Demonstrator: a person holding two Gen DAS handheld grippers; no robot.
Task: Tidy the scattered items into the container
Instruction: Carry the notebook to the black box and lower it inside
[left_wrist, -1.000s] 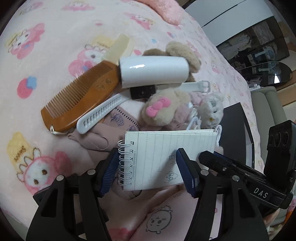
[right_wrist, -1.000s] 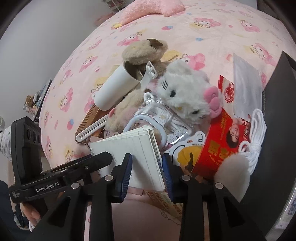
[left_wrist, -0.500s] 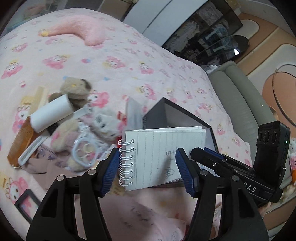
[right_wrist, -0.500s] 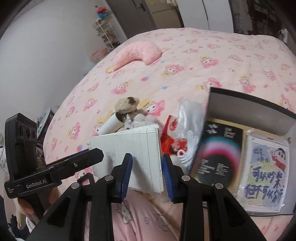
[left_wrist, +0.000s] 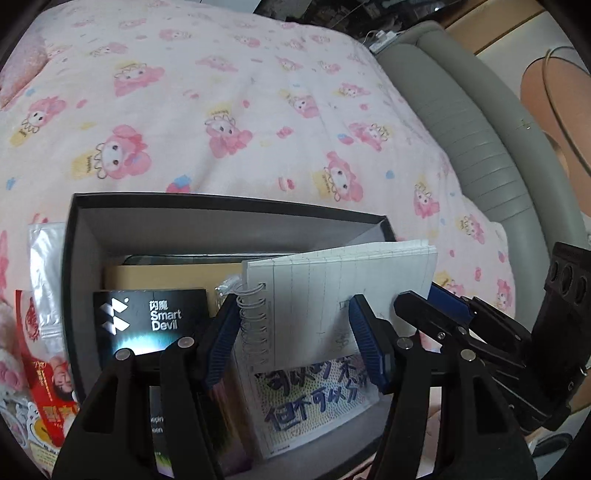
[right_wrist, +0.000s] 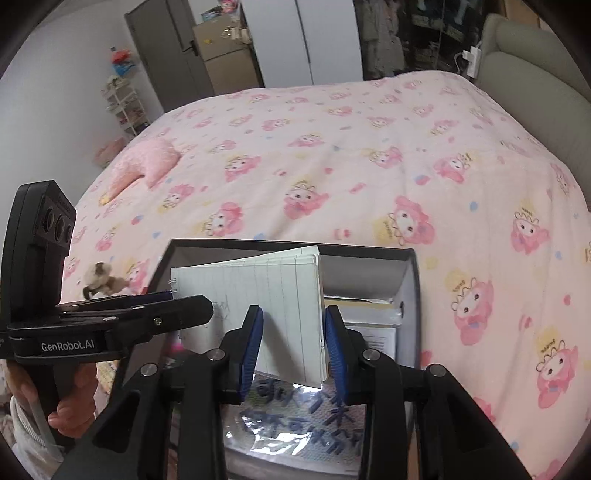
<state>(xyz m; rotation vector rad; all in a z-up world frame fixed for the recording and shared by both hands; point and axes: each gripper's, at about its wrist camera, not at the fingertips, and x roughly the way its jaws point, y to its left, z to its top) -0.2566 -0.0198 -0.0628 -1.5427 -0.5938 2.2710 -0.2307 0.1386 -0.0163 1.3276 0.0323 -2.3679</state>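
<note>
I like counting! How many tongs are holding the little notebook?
2. The left tongs hold the notebook at its spiral side. The right tongs hold its other edge. Both are over the black box.

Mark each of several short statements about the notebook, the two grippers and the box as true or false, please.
1. Both grippers hold the notebook. True: the left gripper and the right gripper each have their jaws on it.
2. The notebook lies flat on the blanket. False: it is held above the open box.
3. The box is empty. False: a black packet and a card with blue writing lie inside.
4. The notebook has a wire spiral. True.
5. The blanket is plain white. False: it is pink with cartoon figures.
</note>
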